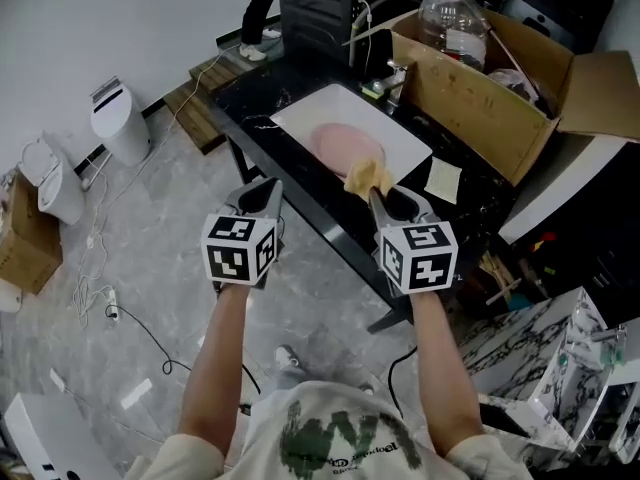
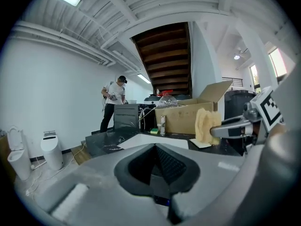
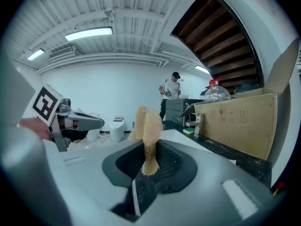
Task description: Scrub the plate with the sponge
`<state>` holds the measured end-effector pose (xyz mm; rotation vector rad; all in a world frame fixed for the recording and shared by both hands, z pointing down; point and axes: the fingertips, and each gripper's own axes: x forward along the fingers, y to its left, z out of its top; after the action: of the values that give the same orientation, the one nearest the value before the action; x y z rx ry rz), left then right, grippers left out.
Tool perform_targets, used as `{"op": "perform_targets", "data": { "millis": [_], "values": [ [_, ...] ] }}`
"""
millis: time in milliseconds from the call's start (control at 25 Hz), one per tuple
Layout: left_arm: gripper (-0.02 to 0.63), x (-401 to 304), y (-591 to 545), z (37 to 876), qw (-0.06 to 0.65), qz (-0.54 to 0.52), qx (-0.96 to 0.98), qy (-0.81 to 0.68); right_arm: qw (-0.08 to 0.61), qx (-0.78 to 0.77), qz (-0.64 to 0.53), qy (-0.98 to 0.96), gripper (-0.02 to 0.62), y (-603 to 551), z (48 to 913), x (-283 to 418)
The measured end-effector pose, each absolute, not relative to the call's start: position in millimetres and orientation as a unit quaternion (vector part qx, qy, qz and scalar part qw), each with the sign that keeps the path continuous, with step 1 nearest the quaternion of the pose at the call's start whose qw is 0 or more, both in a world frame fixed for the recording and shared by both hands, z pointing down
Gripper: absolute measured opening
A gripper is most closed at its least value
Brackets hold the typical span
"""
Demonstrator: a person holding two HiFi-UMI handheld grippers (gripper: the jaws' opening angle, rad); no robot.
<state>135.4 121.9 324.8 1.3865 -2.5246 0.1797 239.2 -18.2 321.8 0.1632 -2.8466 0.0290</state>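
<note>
A pink plate [image 1: 345, 144] lies in the white sink [image 1: 295, 118] set into the black counter. My right gripper [image 1: 376, 194] hovers at the sink's near right corner, shut on a tan sponge [image 1: 367, 176] that sticks up from its jaws; the same sponge [image 3: 146, 125] shows pinched in the right gripper view. My left gripper [image 1: 267, 186] hangs in front of the counter's near edge, left of the plate, shut with nothing in it. In the left gripper view, its jaws [image 2: 157, 147] meet empty, and the sponge [image 2: 206, 124] shows off to the right.
A large open cardboard box [image 1: 480, 98] with a water bottle [image 1: 450, 18] stands behind the sink. A faucet [image 1: 396, 76] and a green-yellow sponge [image 1: 372, 90] sit at the sink's far edge. A black appliance [image 1: 320, 8] sits at the back. White toilets [image 1: 120, 120] and cables are on the floor at left. A person [image 2: 113, 102] stands beyond.
</note>
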Motion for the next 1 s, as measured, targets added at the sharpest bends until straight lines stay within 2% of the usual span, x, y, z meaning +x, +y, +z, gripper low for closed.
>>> {"op": "perform_targets", "data": {
  "millis": [440,1000],
  "values": [
    [0.005,61.2,124.3,322.4,0.134,0.067,0.539,-0.829,0.152,0.136,0.020,-0.979,0.063,-11.9,313.2,185.7],
    [0.005,37.3,132.8,326.6,0.129,0.075,0.571,-0.807,0.160,0.179,0.021,-0.971,0.063,-1.1,318.3,164.3]
  ]
}}
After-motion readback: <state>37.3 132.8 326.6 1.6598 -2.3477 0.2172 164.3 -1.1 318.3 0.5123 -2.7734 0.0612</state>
